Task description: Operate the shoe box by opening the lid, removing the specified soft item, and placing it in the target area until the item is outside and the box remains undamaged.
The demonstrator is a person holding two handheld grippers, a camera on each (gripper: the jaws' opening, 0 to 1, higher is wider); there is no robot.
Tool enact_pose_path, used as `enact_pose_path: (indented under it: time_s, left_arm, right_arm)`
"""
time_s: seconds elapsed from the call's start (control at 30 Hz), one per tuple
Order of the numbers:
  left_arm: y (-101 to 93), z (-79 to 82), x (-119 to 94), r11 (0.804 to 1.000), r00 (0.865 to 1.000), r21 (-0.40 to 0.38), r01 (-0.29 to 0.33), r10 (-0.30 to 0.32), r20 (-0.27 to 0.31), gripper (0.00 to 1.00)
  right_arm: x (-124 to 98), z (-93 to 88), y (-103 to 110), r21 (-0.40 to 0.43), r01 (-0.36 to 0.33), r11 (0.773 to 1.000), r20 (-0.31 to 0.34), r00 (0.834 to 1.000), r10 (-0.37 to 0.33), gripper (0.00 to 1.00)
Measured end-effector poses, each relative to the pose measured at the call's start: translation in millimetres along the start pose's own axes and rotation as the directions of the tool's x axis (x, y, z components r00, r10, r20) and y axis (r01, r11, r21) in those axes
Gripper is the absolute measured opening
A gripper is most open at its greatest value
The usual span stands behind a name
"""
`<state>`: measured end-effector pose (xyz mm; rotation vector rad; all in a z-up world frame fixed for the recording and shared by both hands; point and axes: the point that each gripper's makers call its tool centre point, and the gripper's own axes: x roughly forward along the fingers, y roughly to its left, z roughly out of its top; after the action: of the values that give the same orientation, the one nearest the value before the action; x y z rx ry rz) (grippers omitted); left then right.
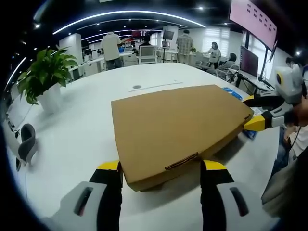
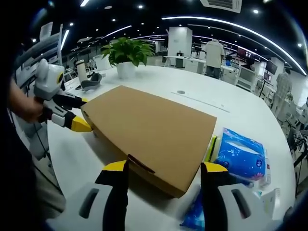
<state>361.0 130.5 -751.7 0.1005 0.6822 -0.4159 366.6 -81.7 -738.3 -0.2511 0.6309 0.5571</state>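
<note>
A closed brown cardboard shoe box (image 1: 178,127) lies flat on the white round table (image 1: 86,120), its lid down. My left gripper (image 1: 162,166) is open, and its yellow-tipped jaws straddle the box's near edge where a lid tab (image 1: 183,161) sits. From the opposite side, my right gripper (image 2: 164,168) is also open and straddles the box (image 2: 149,127) at another lid tab (image 2: 140,163). Each gripper shows in the other's view: the right gripper (image 1: 254,113) at the box's far right corner, the left gripper (image 2: 79,115) at its left corner. The box's contents are hidden.
Blue soft packs (image 2: 240,154) lie on the table beside the box. A potted plant (image 1: 45,77) stands near the table's edge, with a grey object (image 1: 26,142) close by. The person's hand (image 2: 24,106) holds the left gripper. People and desks fill the office behind.
</note>
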Motion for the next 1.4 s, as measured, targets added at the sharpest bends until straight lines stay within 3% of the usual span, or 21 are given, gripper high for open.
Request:
enact_pose_path:
  time_s: [0.63,1.23,1.4]
  left_arm:
    - [-4.8,-1.3,-0.6,1.0,1.0,0.004,0.005,-0.005,-0.013,0.64]
    - [-2.5,-2.8,0.0,0.999,1.0,0.033,0.006,-0.006,-0.022,0.62]
    - [-3.1,-1.2,-1.4,1.0,0.999,0.01,0.023,-0.023,-0.022,0.64]
  right_arm:
    - [-4.2,-2.9,-2.8,0.003,-0.007,1.0,-0.001,1.0,0.007,0.59]
    - [-3.9,-6.7,-3.5,-0.047,-0.007,0.999,-0.039,0.999,0.005,0.55]
    - [-5.7,-7.8,-4.8,-0.036,-0.01,0.999,-0.035,0.999,0.009,0.54]
